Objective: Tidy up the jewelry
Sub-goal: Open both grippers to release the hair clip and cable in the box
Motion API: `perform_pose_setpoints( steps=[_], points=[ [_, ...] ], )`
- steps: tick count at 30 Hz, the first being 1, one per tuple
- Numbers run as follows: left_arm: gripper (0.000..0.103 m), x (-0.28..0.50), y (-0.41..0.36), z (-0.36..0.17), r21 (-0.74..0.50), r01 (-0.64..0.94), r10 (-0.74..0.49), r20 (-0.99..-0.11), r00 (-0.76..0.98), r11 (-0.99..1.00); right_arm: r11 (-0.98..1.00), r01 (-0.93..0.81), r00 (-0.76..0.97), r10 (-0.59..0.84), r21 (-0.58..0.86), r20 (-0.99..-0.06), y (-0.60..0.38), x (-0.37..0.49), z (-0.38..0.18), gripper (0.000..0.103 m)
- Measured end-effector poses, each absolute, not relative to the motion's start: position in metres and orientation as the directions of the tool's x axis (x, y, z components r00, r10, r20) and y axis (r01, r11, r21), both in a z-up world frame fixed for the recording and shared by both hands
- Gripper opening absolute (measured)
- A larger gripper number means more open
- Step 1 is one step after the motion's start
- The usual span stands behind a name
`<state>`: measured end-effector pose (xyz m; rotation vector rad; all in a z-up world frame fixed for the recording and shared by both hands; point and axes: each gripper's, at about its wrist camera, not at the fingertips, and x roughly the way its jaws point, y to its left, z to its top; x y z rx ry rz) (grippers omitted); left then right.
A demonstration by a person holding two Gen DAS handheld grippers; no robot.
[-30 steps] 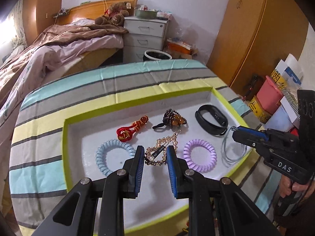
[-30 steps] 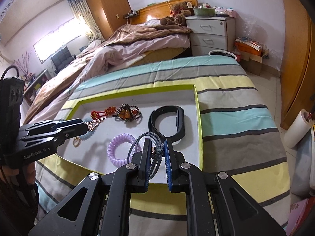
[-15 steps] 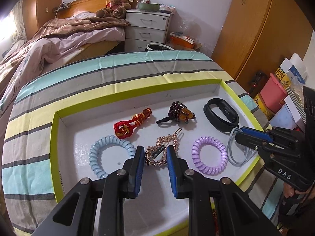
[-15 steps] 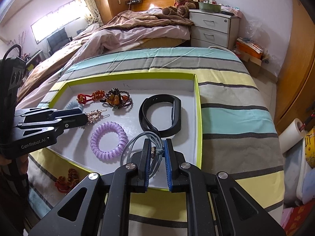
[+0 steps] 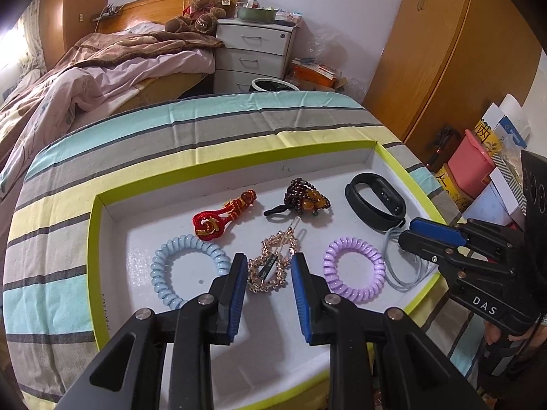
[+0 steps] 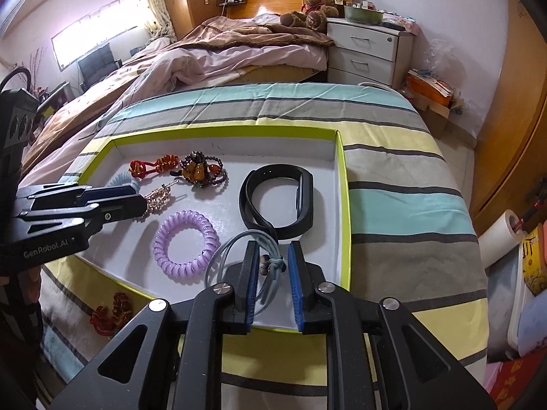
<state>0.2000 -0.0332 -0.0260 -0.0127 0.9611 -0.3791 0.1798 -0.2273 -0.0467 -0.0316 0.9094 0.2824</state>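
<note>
Our left fingers [image 5: 236, 294] stand spread on either side of the gold clip [image 5: 271, 266], which lies flat on the tray [image 5: 102, 273] floor; no pad touches it, as far as we can tell. Our right fingers [image 6: 251, 282] are parted too, with the knot of the grey cord [image 6: 273, 263] sitting in the gap between them, the cord's loops draped over the tray floor near the front rim. We judge both pieces set down inside the tray and let go. Outward from there, the tray already carries a purple coil [image 6: 185, 244], a blue coil [image 5: 186, 268], a black band [image 6: 277, 205], a red knot [image 5: 222, 217] and a bead bunch [image 5: 304, 198], spaced apart in two loose rows. One red piece [image 6: 111, 312] lies outside the tray on the striped counter [image 6: 393, 205], below the front rim, so we judge the task nearly done with that one left to bring in. As for writing, the left gripper [image 6: 85, 205] reads "GenRobot.AI" on its side, the right gripper [image 5: 461, 256] reads "DAS". Small print runs along the tray's left rim and on a tag in the clip, both too small for us to read.
</note>
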Motion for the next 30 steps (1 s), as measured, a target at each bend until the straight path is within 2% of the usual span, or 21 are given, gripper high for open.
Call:
perform_pose_setpoints(
  steps=[3, 15, 30],
  points=[
    [0.030, 0.196, -0.031, -0.022, -0.186, 0.308, -0.329, -0.788, 0.520, 0.933, 0.962, -0.254, 0.584, 0.232, 0.096, -0.778, -0.227, 0.179, -0.045, 0.033],
    [0.043, 0.160, -0.019, 0.009, -0.201, 0.300, -0.347, -0.735, 0.583, 0.932, 0.960, -0.240, 0.631, 0.269, 0.147, -0.727, -0.233, 0.150, -0.027, 0.035],
    [0.044, 0.082, 0.029, 0.014, -0.263, 0.203, -0.331, -0.693, 0.640, 0.943, 0.867, -0.382, 0.527, 0.488, 0.319, -0.696, -0.206, 0.100, -0.035, 0.038]
  ],
)
